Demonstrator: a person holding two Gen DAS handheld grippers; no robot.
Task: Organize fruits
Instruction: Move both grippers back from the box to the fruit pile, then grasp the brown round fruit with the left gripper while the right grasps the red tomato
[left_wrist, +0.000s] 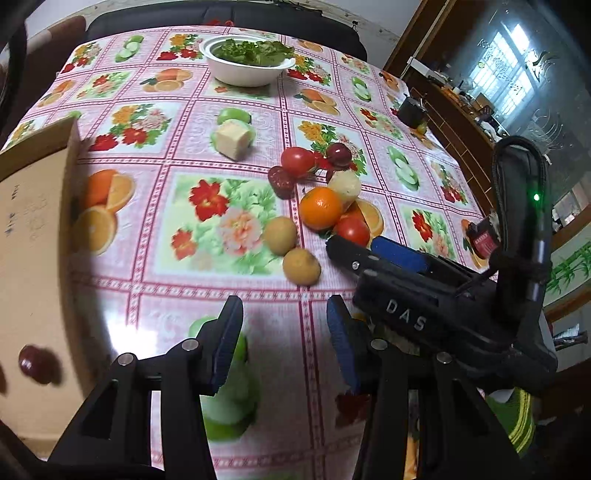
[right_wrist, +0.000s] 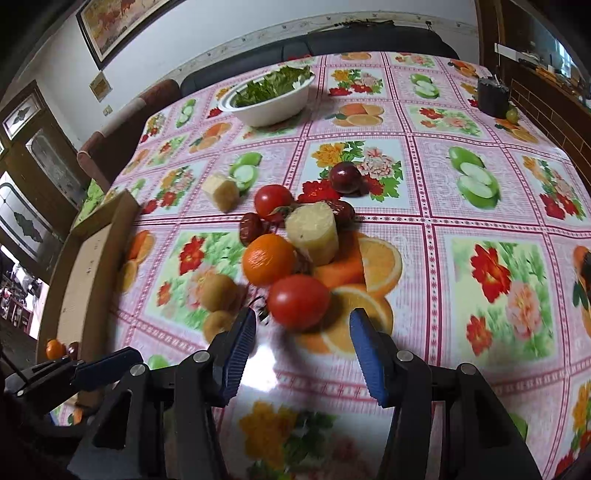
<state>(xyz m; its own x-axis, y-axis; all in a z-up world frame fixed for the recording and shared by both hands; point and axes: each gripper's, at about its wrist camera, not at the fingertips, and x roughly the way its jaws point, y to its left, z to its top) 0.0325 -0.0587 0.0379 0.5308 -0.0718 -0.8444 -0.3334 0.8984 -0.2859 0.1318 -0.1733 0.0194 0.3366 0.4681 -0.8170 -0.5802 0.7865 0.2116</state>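
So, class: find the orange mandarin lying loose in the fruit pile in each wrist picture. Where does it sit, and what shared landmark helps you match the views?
Left wrist view: mandarin right of centre, just above two brown fruits.
Right wrist view: mandarin near centre, upper left of the nearest tomato.
Shared landmark: the white bowl of greens at the table's far side.

A lived-in home is shown, most likely a dining or living room. A table (right_wrist: 480, 236) is covered by an oilcloth printed with flowers and cut fruit, and a white bowl of greens (right_wrist: 269, 98) is set on it. A dark sofa (right_wrist: 369, 40) is placed behind the table, a framed picture (right_wrist: 110, 22) is hung on the wall, and wooden doors with patterned glass (right_wrist: 37, 162) are seen at the side
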